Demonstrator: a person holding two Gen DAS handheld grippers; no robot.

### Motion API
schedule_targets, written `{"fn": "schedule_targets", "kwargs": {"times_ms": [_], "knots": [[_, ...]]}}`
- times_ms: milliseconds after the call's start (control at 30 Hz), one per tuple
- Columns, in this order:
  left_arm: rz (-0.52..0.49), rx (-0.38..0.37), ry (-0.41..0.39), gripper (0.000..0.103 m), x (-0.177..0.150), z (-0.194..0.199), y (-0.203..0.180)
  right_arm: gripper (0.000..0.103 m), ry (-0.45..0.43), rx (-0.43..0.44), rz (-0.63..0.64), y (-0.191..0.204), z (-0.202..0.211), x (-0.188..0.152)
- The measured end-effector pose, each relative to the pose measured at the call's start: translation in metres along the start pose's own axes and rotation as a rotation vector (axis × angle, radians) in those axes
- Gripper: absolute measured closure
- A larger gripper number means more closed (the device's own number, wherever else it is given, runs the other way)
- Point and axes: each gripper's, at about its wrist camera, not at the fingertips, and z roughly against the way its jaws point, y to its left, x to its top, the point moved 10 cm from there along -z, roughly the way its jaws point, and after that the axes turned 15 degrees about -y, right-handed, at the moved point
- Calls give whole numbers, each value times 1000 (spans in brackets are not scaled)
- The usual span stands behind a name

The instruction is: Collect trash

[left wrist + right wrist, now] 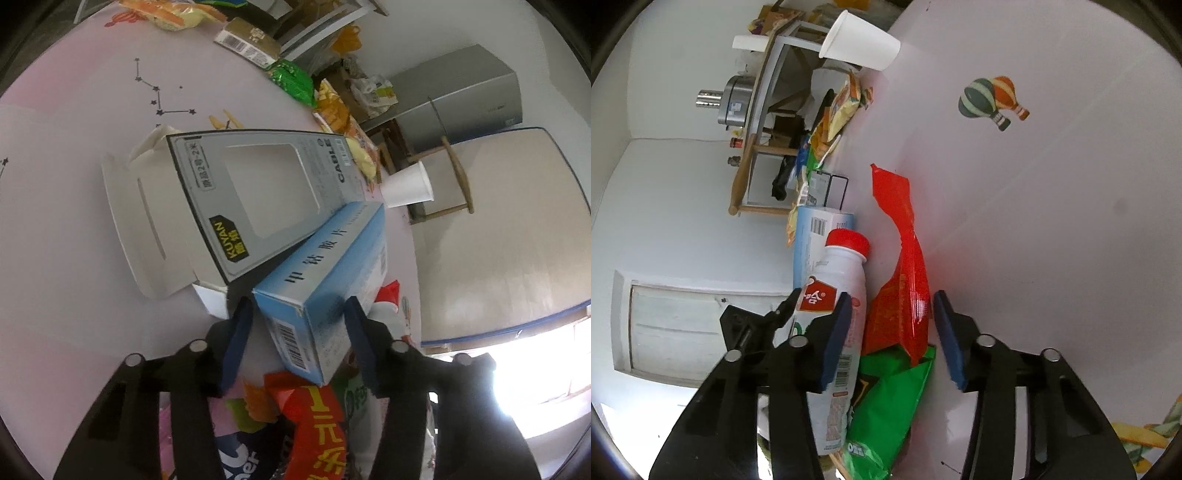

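Left hand-held gripper (299, 325) jaws astride light-blue barcoded box (325, 280), gap visible; right hand-held gripper (892, 332) apart around red wrapper (905, 288).

- A pale pink table (81, 206), printed with star constellations and hot-air balloons, carries everything.
- A flattened grey cable box (258, 192) lies open on it.
- A blue carton (328, 273) leans across the grey box's edge.
- A white paper cup (406, 186) lies tipped near the edge.
- A red wrapper (905, 273), a green bag (890, 406) and a white bottle (842, 295) lie together.
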Motion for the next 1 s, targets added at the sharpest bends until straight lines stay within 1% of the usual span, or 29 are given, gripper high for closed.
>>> {"fn": "schedule_targets", "kwargs": {"times_ms": [67,100,133,200,333,400,533,633,733,867,1000], "knots": [[-11,-1,-16,62,1,2,-1,74,2,9,-11,-1,1,0],[-19,-4,-24,64,1,3,-2,81,2,10,-13,-1,2,0],[-25,-12,-33,66,2,5,-4,86,-1,10,-16,-2,3,0],[-35,-24,-49,68,2,9,-9,89,-10,17,-18,-1,6,1],[-99,-26,-111,71,7,23,-24,91,-69,1,39,6,21,8],[-149,-17,-143,73,9,32,-32,92,-103,-17,80,11,28,11],[-247,7,-222,74,16,51,-51,93,-203,-78,193,21,51,20],[-302,17,-278,75,21,67,-66,93,-260,-100,241,27,64,25],[-368,15,-337,75,24,88,-87,93,-308,-90,258,31,82,30],[-460,7,-386,75,23,110,-118,93,-373,-74,260,30,112,42],[-525,-37,-438,76,15,134,-158,93,-456,-48,251,24,153,55]]}}
